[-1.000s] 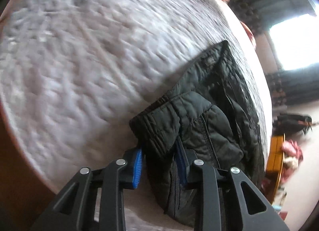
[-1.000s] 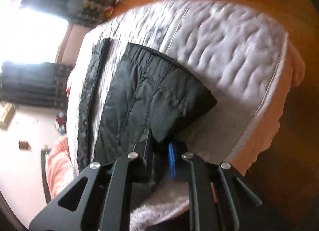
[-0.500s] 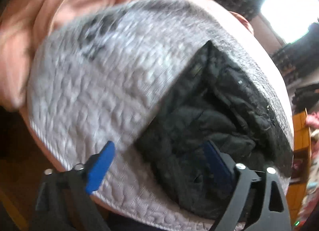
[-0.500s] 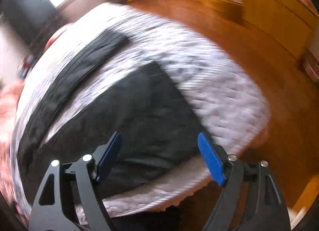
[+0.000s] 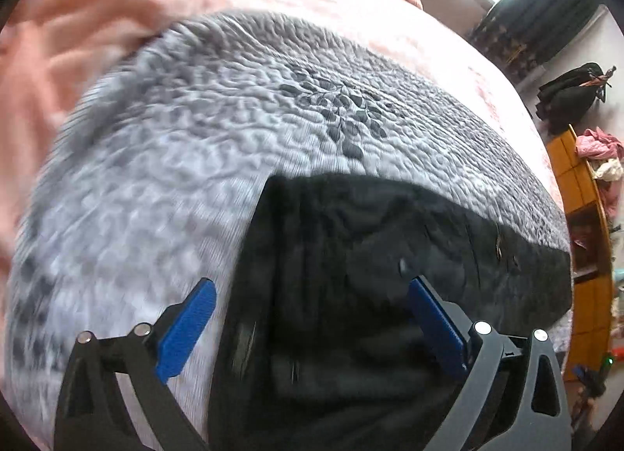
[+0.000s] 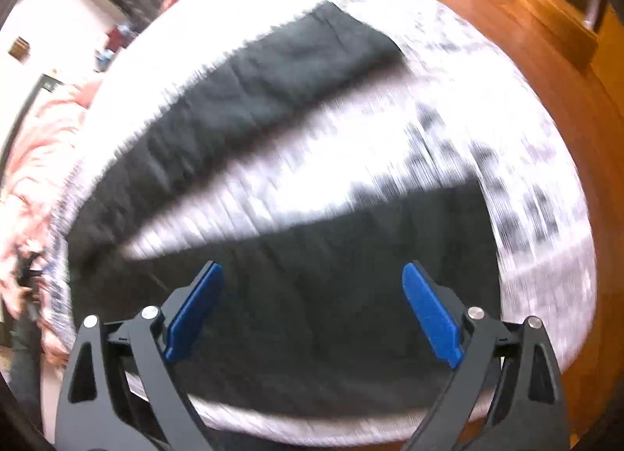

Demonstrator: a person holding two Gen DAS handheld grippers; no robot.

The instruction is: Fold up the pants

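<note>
**Black pants lie spread on the quilted bed, both tools released**

We see the pants (image 6: 296,295), black with a soft padded look, lying flat on the bed (image 5: 163,186) with its grey-white quilted cover. In the right wrist view the two legs fork apart, a bright wedge of cover between them. In the left wrist view the dark cloth shows creases and a straight edge. Our left tool (image 5: 312,318) and right tool (image 6: 312,303) hang above the cloth, jaws opening wide, blue pads clear of the cloth and gripping nothing. Motion blur smears finer detail.
</note>
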